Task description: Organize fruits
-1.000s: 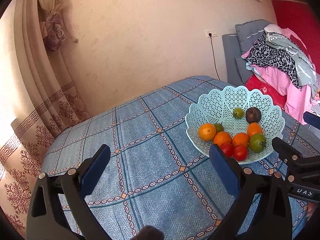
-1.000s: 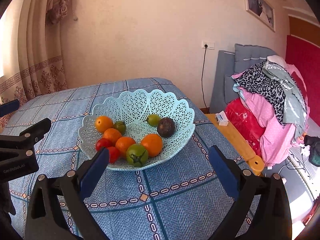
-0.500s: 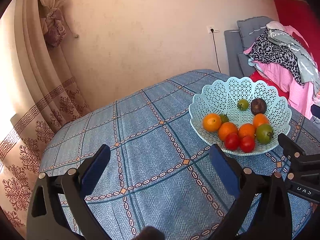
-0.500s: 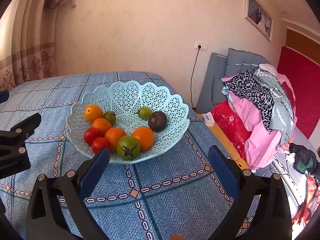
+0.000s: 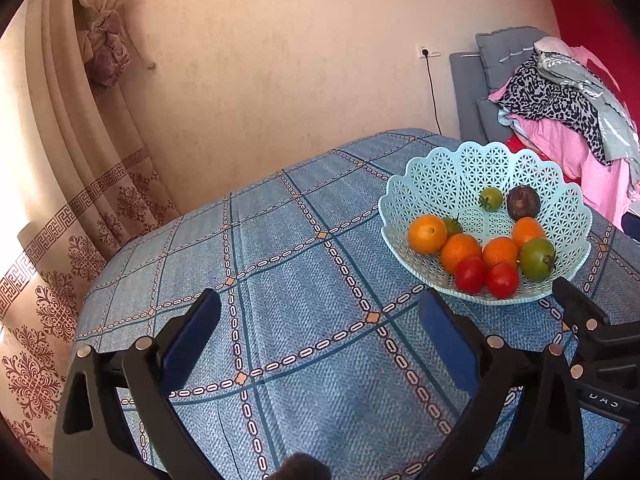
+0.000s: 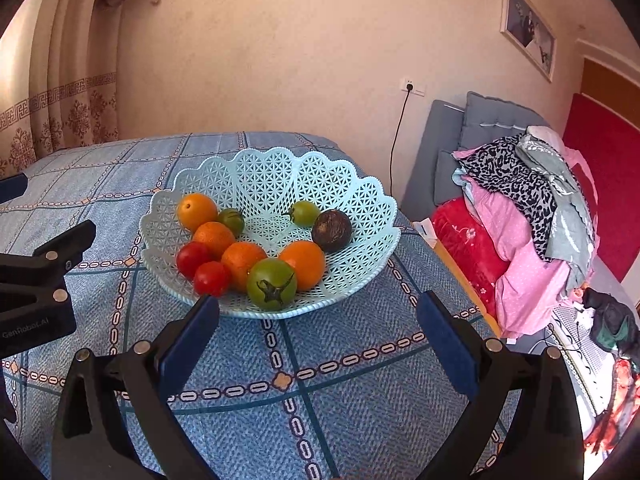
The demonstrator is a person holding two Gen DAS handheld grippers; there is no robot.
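Both grippers are up over the table, side by side; the right gripper (image 6: 318, 320) has its blue pads spread wide and nothing between them, aimed at the near rim of the basket; the left gripper (image 5: 320, 320) is just as wide apart and just as empty, hanging above bare blue tablecloth (image 5: 280, 280), with the basket off to its right. From the right-hand camera the left gripper's black body pokes in at the left edge; from the left-hand camera the right one pokes in low on the right.

The pale blue lattice basket (image 6: 280, 172) sits on the cloth near the table's right edge, and all the fruit is inside it; a big green tomato (image 6: 272, 284) sits at the front rim, touching an orange (image 6: 304, 264) behind it; two red tomatoes (image 6: 202, 268) are side by side on the left, with three more oranges bunched behind them; a small green tomato (image 6: 306, 213) and a dark wrinkled fruit (image 6: 331, 230) lie at the back right, apart from the bunch; another small green one (image 6: 232, 220) peeks out behind the oranges.

Beyond the table, a heap of clothes (image 6: 532, 208) on a grey sofa; a curtain (image 5: 80, 160) on the left.
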